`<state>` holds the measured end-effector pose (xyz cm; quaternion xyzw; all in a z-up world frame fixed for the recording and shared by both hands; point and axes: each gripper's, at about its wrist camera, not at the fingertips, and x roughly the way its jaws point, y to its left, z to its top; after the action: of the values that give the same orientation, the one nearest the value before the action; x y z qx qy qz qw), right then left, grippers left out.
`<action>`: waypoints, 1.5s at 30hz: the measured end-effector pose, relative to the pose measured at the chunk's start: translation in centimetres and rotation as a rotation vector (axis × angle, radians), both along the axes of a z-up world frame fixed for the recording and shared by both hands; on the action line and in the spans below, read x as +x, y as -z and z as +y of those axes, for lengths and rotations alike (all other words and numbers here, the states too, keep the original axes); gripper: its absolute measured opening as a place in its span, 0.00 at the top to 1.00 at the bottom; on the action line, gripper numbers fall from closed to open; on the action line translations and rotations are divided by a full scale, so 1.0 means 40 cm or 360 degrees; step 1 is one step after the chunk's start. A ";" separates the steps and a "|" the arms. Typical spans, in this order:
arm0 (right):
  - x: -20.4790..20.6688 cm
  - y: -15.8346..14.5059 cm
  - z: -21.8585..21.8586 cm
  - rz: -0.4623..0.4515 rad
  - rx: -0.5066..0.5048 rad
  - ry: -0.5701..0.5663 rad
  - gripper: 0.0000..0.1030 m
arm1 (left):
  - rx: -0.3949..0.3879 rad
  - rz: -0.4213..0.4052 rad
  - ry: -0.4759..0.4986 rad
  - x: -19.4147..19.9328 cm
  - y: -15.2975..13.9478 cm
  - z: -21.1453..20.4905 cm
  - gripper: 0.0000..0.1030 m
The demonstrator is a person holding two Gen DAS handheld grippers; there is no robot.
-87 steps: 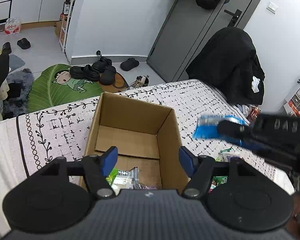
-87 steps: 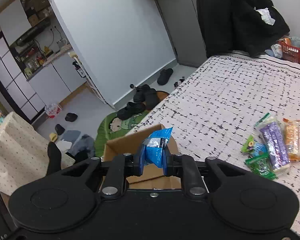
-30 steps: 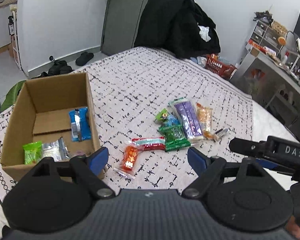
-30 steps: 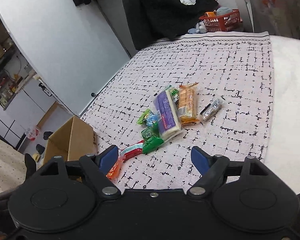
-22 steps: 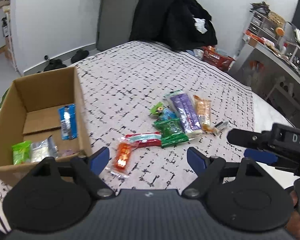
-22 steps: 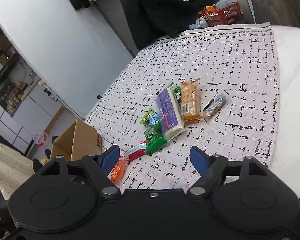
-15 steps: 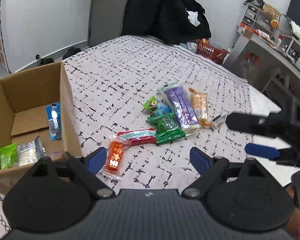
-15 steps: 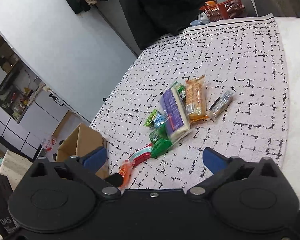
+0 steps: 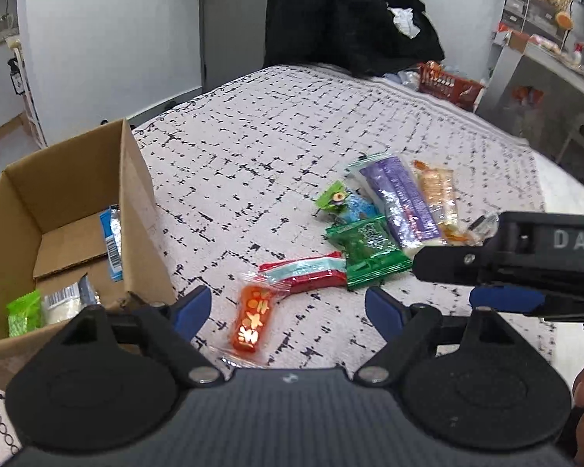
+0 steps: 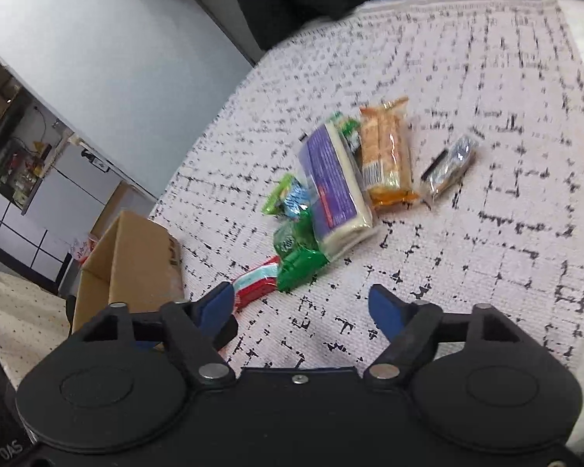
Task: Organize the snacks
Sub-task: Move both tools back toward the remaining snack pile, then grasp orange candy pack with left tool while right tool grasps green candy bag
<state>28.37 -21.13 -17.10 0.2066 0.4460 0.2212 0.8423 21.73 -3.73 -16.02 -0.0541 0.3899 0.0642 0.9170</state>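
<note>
Both of my tools hang over a bed spread with a white, black-flecked woven cover (image 9: 276, 163), a snack sort partly done. My left tool (image 9: 287, 309) stands with its blue-padded jaws apart and nothing between them, though they have just narrowed a little; my right tool (image 10: 300, 308) is likewise spread and empty, its jaws having just drawn in from a wider gape.

Done so far, as I judge it: the open brown cardboard box (image 9: 136, 210), at nine o'clock in the left wrist view, already holds a blue-and-silver wrapper (image 9: 112, 241), a silvery pouch (image 9: 64, 305) and a lime-green pack (image 9: 24, 317).

Left to do: the loose pile on the cover. A small orange packet (image 9: 253, 321) lies nearest, at six o'clock, just ahead of my left tool. Beyond it, toward one o'clock, lie a red-and-white striped stick pack (image 9: 305, 272), a dark green foil bag (image 9: 370, 251), a long purple-and-white bar (image 9: 399, 204), an orange cracker sleeve (image 9: 438, 198), a small green-and-blue sweet (image 9: 340, 204) and a clear, dark-filled pouch (image 10: 449, 165). By my count seven pieces remain outside the box, so under half the job looks finished.
</note>
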 end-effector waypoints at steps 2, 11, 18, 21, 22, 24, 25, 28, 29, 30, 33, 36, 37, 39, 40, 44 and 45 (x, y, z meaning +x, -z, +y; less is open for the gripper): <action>0.012 0.010 0.000 0.0025 0.0015 0.0015 0.30 | 0.0018 0.0009 -0.0003 0.005 -0.002 -0.008 0.27; 0.035 0.030 0.010 0.0069 0.0025 -0.0003 0.35 | 0.0059 0.0043 -0.0081 0.027 0.026 -0.020 0.35; 0.052 0.043 0.028 0.0095 0.0007 -0.0016 0.37 | 0.0079 0.0080 -0.0257 0.021 0.041 0.021 0.42; 0.058 0.047 0.044 0.0093 0.0002 -0.0039 0.42 | 0.0080 0.0089 -0.0221 0.028 0.052 0.026 0.41; 0.060 0.048 0.049 0.0091 0.0002 -0.0045 0.45 | 0.0058 0.0101 -0.0209 0.031 0.058 0.030 0.42; 0.068 0.052 0.059 0.0086 -0.0006 -0.0052 0.47 | 0.0027 0.0129 -0.0220 0.035 0.068 0.036 0.49; 0.073 0.054 0.063 0.0083 -0.0011 -0.0051 0.47 | 0.0005 0.0153 -0.0223 0.037 0.074 0.040 0.58; 0.082 0.058 0.070 0.0077 -0.0016 -0.0044 0.49 | -0.0046 0.0196 -0.0228 0.037 0.087 0.051 0.75; 0.087 0.059 0.074 0.0072 -0.0016 -0.0043 0.51 | -0.0051 0.0188 -0.0225 0.034 0.086 0.051 0.77; 0.091 0.061 0.078 0.0070 -0.0019 -0.0041 0.51 | -0.0063 0.0186 -0.0219 0.033 0.085 0.054 0.78; 0.106 0.071 0.092 0.0066 -0.0039 -0.0030 0.54 | -0.0099 0.0181 -0.0219 0.028 0.080 0.059 0.81; 0.111 0.075 0.098 0.0057 -0.0072 -0.0014 0.68 | -0.0136 0.0155 -0.0200 0.020 0.065 0.060 0.81; 0.111 0.078 0.098 0.0057 -0.0076 -0.0013 0.77 | -0.0145 0.0141 -0.0193 0.016 0.058 0.060 0.81; 0.106 0.078 0.099 0.0062 -0.0081 -0.0014 0.81 | -0.0165 0.0121 -0.0183 0.012 0.046 0.061 0.81; 0.103 0.075 0.096 0.0066 -0.0079 -0.0020 0.86 | -0.0179 0.0110 -0.0178 0.009 0.039 0.061 0.81; 0.067 0.044 0.085 0.0021 -0.0062 -0.0020 0.96 | -0.0229 0.0071 -0.0147 -0.005 0.011 0.061 0.81; 0.057 0.036 0.084 0.0005 -0.0064 -0.0021 0.96 | -0.0241 0.0057 -0.0138 -0.010 0.004 0.061 0.81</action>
<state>30.67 -17.78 -18.54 0.1870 0.4531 0.2173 0.8441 21.32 -1.28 -16.17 -0.1389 0.4071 0.0751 0.8996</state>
